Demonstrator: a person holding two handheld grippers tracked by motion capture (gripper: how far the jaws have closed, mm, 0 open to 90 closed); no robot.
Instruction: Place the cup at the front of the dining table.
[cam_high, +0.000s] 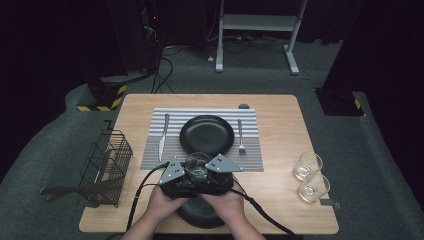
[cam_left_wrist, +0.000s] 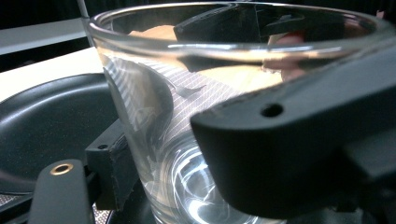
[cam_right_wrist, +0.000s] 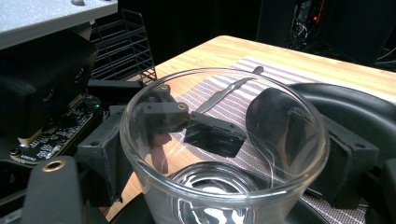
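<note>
I hold a clear glass (cam_high: 197, 166) between both grippers at the table's six o'clock edge, just off the six o'clock rim of the black plate (cam_high: 206, 134). My right gripper (cam_right_wrist: 224, 140) clamps its sides; my left gripper (cam_left_wrist: 159, 154) flanks it too, though I can't tell if those pads press. Knife (cam_high: 163, 135) and fork (cam_high: 240, 136) are laid; two glasses (cam_high: 310, 177) wait at four o'clock, and this one still needs setting down.

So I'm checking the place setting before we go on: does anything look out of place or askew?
The knife and fork lie straight beside the plate. One oddity: a second dark plate overhangs the table's near edge under the hands.
</note>
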